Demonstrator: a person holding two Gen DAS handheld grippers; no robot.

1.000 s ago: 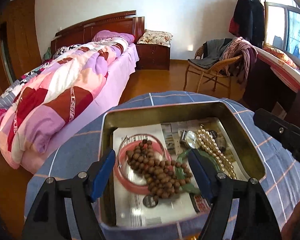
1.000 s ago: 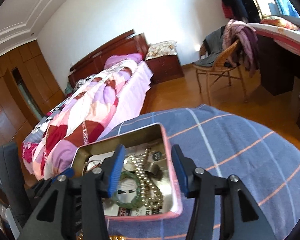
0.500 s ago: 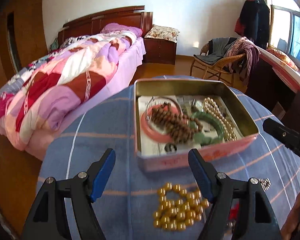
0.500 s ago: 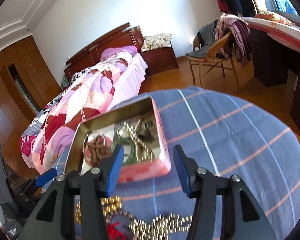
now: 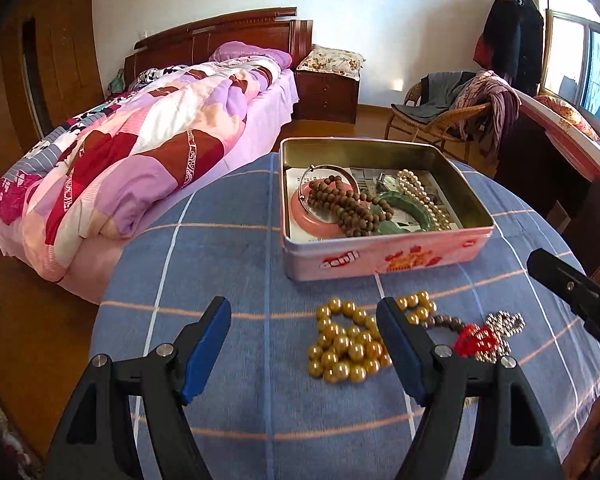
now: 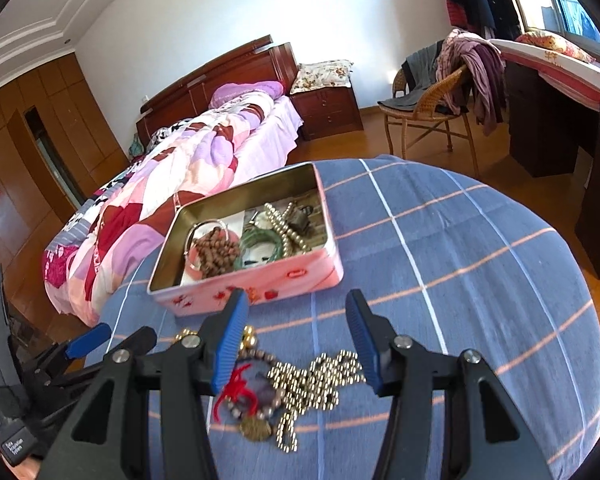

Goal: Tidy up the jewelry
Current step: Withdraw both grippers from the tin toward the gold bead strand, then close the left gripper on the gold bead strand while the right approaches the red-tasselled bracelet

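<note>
Both grippers, left [image 5: 304, 308] and right [image 6: 296, 300], are hovering with jaws wide apart, holding nothing. Tin [image 5: 384, 258] is sitting on the cloth [image 5: 220, 248], holding bracelets; gold beads [image 5: 346, 344] and silver chain [image 6: 320, 376] are lying loose near it.

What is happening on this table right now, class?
A person holding two claws is sorting jewelry into a pink tin on a blue checked cloth. The tin already holds wooden beads, a green bangle and pearls. Both the left claw and right claw are open and empty, above a gold bead strand, a red-tasselled bracelet and a silver chain on the cloth.
</note>
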